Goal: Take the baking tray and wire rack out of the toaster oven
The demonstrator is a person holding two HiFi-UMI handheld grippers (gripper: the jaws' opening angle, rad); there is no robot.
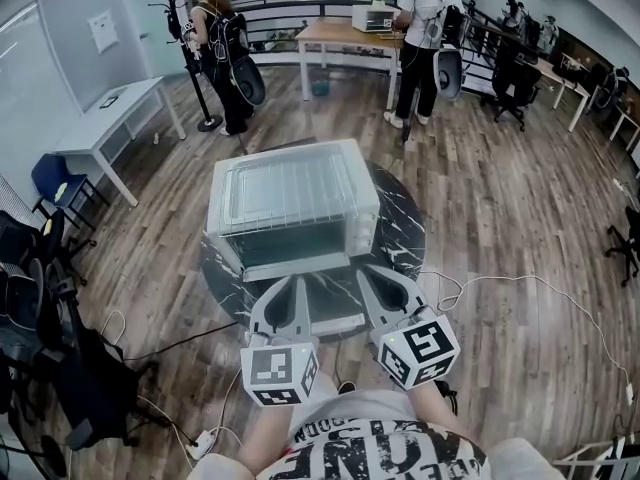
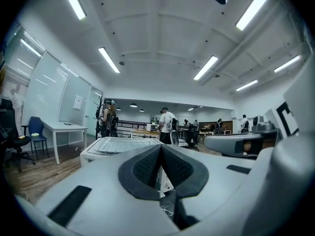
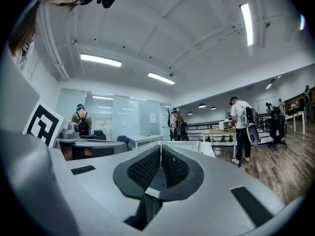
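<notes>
Both jaws closed, empty: left gripper (image 1: 294,286) and right gripper (image 1: 368,278) hover over open door (image 1: 318,310) of toaster oven (image 1: 300,230). Wire rack (image 1: 290,186) lies atop oven; baking tray maybe under it, can't tell. Prob. done: back off level, w/o clipping door.

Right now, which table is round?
The dark table under the oven. The white table and the wooden table have straight sides and corners.

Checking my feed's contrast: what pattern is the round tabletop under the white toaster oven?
The round tabletop is black with white veining, best in head view.
</notes>
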